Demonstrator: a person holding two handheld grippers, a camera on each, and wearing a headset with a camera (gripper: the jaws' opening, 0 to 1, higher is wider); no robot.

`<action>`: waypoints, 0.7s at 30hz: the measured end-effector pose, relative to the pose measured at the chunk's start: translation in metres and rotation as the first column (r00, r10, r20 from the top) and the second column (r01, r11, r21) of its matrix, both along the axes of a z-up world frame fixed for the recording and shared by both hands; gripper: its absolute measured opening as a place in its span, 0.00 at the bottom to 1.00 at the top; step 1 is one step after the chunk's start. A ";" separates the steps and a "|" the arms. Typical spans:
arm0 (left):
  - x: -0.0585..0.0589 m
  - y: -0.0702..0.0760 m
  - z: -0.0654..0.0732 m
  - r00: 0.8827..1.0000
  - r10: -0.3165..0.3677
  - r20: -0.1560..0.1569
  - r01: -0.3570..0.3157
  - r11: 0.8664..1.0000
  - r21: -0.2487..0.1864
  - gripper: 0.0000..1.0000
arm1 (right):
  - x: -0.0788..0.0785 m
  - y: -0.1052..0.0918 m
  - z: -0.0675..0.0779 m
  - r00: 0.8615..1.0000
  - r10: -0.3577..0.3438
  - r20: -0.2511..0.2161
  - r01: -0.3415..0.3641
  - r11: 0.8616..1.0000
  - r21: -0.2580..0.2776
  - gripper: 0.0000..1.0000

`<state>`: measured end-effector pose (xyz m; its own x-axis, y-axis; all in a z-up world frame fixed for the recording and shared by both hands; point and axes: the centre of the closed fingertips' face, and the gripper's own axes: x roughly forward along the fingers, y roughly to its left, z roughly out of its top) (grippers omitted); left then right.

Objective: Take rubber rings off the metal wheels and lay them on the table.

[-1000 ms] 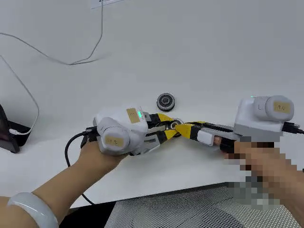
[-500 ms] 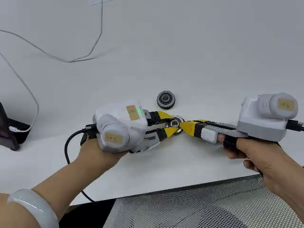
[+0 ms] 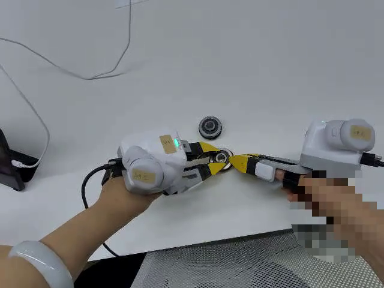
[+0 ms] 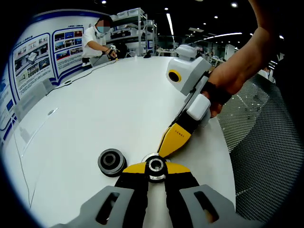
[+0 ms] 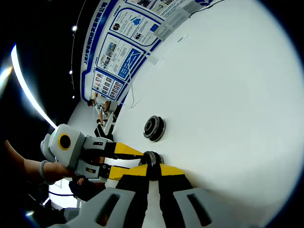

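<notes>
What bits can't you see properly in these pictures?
1. Held wheel, head view: the yellow jaws cover its rim, so I cannot tell if its ring is on or off.
2. Black device, head view: cut off by the left edge.
3. Posters, left gripper view: words too small to read.
4. Cable, head view: runs off the top edge.

White workbench, blue wall posters, ceiling strip lights, metal shelving
</notes>
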<state>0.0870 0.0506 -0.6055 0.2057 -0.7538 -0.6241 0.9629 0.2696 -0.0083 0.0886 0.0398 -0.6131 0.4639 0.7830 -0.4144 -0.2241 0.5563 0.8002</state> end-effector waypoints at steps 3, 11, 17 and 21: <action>0.000 0.000 0.000 1.000 0.000 0.000 0.000 1.000 0.001 0.12 | 0.000 -0.002 0.003 1.000 -0.003 0.014 0.003 1.000 -0.006 0.06; 0.000 -0.001 0.001 1.000 0.005 -0.001 -0.005 1.000 -0.001 0.12 | -0.001 -0.005 0.006 0.998 0.025 0.062 -0.021 0.998 -0.051 0.02; 0.000 -0.001 0.001 1.000 0.004 -0.001 -0.004 1.000 -0.002 0.12 | 0.000 -0.007 0.005 0.998 0.021 0.060 -0.018 0.998 -0.055 0.01; -0.001 -0.001 0.001 1.000 0.004 -0.001 -0.004 1.000 -0.001 0.12 | 0.006 -0.003 0.021 0.998 -0.028 0.064 0.026 0.999 0.026 0.01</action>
